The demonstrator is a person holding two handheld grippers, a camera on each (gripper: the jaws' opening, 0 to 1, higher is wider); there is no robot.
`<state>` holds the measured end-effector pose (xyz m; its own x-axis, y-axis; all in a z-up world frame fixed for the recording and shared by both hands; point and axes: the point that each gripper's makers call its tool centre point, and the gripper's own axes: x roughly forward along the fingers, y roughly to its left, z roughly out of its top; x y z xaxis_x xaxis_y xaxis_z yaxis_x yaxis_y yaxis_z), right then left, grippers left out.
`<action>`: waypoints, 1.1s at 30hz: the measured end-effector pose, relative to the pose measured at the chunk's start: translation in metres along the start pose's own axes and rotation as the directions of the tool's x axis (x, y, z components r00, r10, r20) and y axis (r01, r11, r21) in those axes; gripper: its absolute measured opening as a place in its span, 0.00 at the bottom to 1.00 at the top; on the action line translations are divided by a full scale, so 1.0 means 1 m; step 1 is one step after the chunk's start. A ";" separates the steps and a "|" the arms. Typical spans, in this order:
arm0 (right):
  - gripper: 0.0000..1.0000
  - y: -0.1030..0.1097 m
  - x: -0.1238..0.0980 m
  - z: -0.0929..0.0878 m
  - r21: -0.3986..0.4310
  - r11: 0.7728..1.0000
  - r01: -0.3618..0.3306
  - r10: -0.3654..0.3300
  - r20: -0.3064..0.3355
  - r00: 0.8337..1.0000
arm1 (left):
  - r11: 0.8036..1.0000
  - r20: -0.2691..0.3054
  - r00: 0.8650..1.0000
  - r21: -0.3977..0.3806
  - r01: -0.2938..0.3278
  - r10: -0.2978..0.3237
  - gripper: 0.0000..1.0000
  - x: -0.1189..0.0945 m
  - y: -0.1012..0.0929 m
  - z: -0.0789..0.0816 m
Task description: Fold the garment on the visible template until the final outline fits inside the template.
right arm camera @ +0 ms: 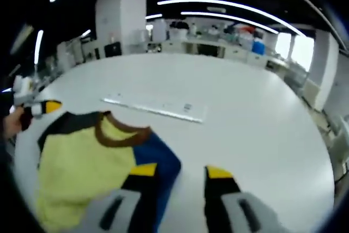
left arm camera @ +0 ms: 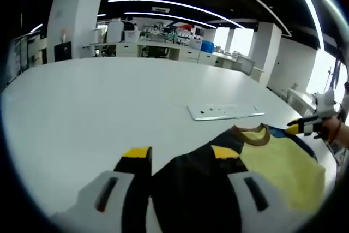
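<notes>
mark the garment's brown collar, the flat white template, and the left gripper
brown collar [right arm camera: 121, 133]: right gripper view, on the curved front band of the neckline.
flat white template [left arm camera: 226, 112]: left gripper view, middle of its top face.
left gripper [left arm camera: 180, 162]: left gripper view, midway between its yellow-tipped jaws, over the dark fabric.

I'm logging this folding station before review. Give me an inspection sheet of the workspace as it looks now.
Surface: large white table, mostly bare.
Job's things: yellow garment with brown collar, one blue sleeve and dark parts, lying flat at the near edge; clear flat template beyond it, apart from it, nothing on it.
Clutter: nothing seen.
Grippers: left tongs open over the dark sleeve; right tongs open, one jaw over the blue sleeve, the other over bare table. Whether either touches the cloth cannot be told.
Cables: nothing seen.
Surroundings: open room with a white pillar, benches with equipment at the back, ceiling light strips, bright windows.
</notes>
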<state>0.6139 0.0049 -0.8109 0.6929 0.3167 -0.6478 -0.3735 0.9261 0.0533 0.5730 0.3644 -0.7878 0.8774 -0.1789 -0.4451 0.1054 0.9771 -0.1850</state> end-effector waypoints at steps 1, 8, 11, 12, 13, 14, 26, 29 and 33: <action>0.31 0.003 -0.004 0.002 0.012 1.000 -0.015 0.015 0.013 1.000 | 1.000 0.003 1.000 0.005 0.004 -0.004 0.47 -0.002 -0.001 0.000; 0.45 0.020 -0.056 0.003 0.002 0.999 -0.050 0.049 0.109 0.993 | 0.995 0.011 0.999 0.092 0.035 -0.037 0.63 -0.040 -0.009 -0.012; 0.51 0.026 -0.072 0.005 0.017 0.997 -0.076 0.073 0.149 0.986 | 0.996 0.050 0.998 0.080 0.042 -0.046 0.67 -0.044 -0.005 -0.006; 0.52 0.027 -0.076 0.005 0.016 0.996 -0.084 0.080 0.155 0.985 | 0.995 0.049 0.998 0.084 0.044 -0.048 0.69 -0.047 -0.005 -0.007; 0.53 0.031 -0.083 0.003 0.003 0.995 -0.097 0.095 0.159 0.983 | 0.995 0.047 0.998 0.092 0.047 -0.052 0.71 -0.054 -0.009 -0.009; 0.53 0.032 -0.085 0.002 0.000 0.995 -0.100 0.099 0.158 0.982 | 0.994 0.044 0.998 0.100 0.049 -0.054 0.72 -0.057 -0.010 -0.010; 0.47 0.064 -0.122 -0.048 -0.003 0.981 -0.192 0.191 0.110 0.975 | 0.991 0.046 0.996 0.116 0.068 -0.074 0.68 -0.095 -0.013 -0.032; 0.43 0.069 -0.122 -0.058 0.024 0.977 -0.212 0.208 0.101 0.973 | 0.991 0.068 0.995 0.113 0.069 -0.077 0.60 -0.103 -0.015 -0.038; 0.38 0.072 -0.123 -0.068 0.057 0.974 -0.221 0.215 0.097 0.972 | 0.991 0.051 0.996 0.112 0.071 -0.077 0.52 -0.103 -0.016 -0.053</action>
<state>0.4593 0.0187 -0.7788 0.6526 0.5268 -0.5446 -0.4820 0.8432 0.2381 0.4564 0.3608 -0.7851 0.8896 -0.2474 -0.3840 0.2192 0.9687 -0.1163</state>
